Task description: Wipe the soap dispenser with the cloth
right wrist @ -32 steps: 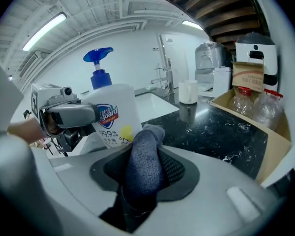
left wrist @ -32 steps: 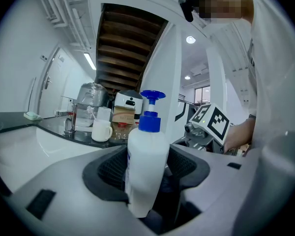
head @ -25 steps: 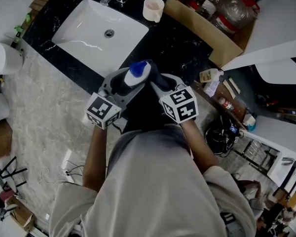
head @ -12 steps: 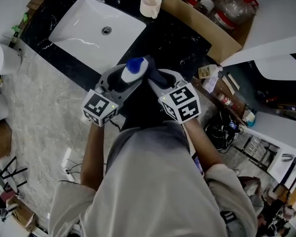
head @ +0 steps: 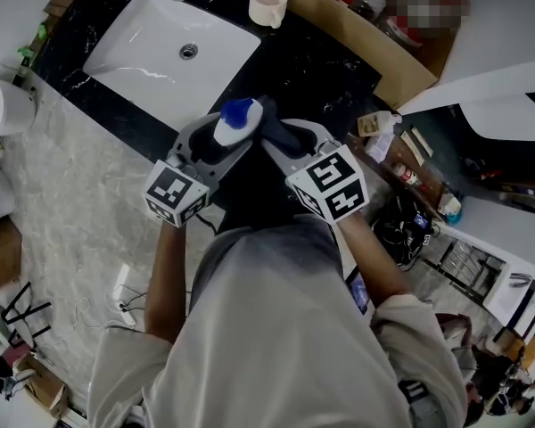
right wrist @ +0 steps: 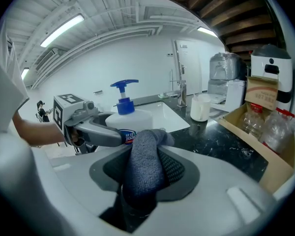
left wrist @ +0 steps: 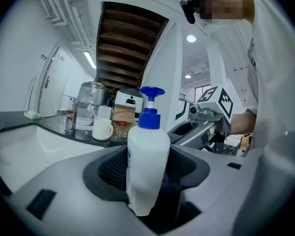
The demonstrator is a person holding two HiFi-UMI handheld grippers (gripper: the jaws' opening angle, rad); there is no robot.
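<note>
A white soap dispenser (left wrist: pixel 147 171) with a blue pump (head: pixel 237 112) stands upright between the jaws of my left gripper (head: pixel 221 146), which is shut on it and holds it above the black counter's front edge. My right gripper (head: pixel 283 141) is shut on a folded dark grey cloth (right wrist: pixel 145 168). The cloth's tip presses against the dispenser's (right wrist: pixel 130 122) side, just right of the pump in the head view. In the right gripper view the left gripper (right wrist: pixel 96 132) crosses in front of the bottle's label.
A white sink (head: pixel 169 52) with a tap sits in the black marble counter (head: pixel 321 69). A white mug (head: pixel 268 4) stands behind it. An open cardboard box (head: pixel 383 61) with bottles is at the right. Clutter lies on the floor at the right.
Both grippers, with dispenser and cloth, have shifted slightly left and away from the body. The cloth stays against the bottle.
</note>
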